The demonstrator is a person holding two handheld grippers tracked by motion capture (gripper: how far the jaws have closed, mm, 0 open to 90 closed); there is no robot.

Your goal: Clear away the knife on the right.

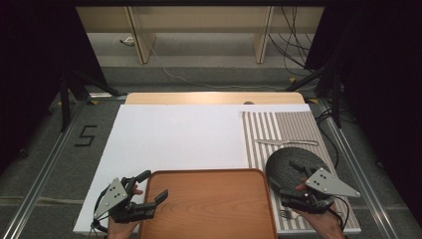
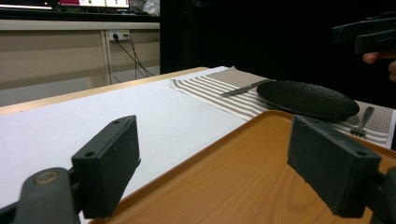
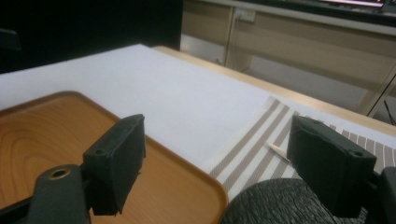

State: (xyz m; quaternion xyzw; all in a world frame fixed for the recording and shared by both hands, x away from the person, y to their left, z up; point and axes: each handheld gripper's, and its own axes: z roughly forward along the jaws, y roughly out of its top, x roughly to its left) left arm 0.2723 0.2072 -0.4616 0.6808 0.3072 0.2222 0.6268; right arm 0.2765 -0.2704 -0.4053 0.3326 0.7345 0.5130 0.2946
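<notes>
White table cover (image 1: 174, 134) spans centre. Wooden tray (image 1: 209, 204) at 6 o'clock. Striped placemat (image 1: 278, 129) at 3 o'clock bears black plate (image 1: 288, 162). Left gripper (image 1: 152, 186) straddles tray's left rim, jaws wide, empty. Right gripper (image 1: 288, 181) above plate, jaws wide, empty.

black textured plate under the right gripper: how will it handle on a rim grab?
The round black textured plate looks stiff and shallow, so it probably lifts flat without flexing. Its rough surface likely grips the pads well. The low rim lies close to the striped placemat, so getting a jaw beneath may be awkward.
</notes>
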